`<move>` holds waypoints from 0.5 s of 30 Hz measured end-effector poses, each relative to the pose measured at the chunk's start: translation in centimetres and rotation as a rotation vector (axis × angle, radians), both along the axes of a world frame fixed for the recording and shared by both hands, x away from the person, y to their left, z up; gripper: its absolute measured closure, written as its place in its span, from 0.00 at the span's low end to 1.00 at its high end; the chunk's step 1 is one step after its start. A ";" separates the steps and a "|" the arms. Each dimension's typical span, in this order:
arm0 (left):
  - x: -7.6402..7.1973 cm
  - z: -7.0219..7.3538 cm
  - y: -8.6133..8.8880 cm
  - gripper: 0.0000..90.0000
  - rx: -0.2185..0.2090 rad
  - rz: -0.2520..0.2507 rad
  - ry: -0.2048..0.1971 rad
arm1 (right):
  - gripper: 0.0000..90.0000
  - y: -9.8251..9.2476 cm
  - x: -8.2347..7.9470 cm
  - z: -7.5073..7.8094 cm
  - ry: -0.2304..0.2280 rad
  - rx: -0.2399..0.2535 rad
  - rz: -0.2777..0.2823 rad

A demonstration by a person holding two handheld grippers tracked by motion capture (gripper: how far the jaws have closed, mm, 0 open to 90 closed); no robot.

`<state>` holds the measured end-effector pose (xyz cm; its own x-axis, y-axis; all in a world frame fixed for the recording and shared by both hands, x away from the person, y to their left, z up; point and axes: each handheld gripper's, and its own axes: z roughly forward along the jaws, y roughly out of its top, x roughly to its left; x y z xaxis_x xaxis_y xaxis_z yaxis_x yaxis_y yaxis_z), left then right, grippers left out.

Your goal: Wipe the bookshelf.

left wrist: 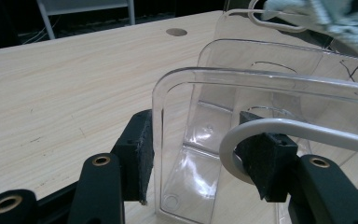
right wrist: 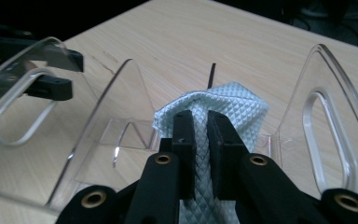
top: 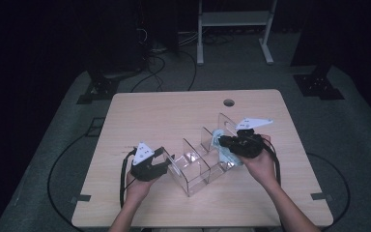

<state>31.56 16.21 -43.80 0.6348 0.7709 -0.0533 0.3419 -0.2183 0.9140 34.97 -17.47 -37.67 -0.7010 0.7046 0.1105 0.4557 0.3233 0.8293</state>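
Cloth (right wrist: 223,109): soft, light, limp; right hand-held gripper (right wrist: 201,154) pinches a fold, best near an edge; left hand-held gripper (left wrist: 205,161) clamps the stiff, slippery clear rack (left wrist: 223,79) wall on the counter (top: 174,111).

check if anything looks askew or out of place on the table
Nothing is spilled or broken. The clear divided organizer sits diagonally across the table, and the left gripper clamps its end wall.

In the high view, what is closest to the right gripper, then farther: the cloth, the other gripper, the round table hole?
From the right gripper:
1. Pale blue textured cloth, pinched in it.
2. Small round hole in the wooden table, beyond it.
3. Left gripper, across the clear plastic divided rack.
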 end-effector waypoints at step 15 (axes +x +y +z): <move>-0.1 0.0 0.0 0.51 -0.008 -0.009 0.000 | 0.91 -0.3 -1.1 -0.7 -0.047 0.015 -0.011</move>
<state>31.50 16.21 -43.77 0.6418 0.7646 -0.0592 0.3396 -0.2141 0.9159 33.92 -17.72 -38.38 -0.6978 0.7108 0.0881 0.4195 0.3059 0.8547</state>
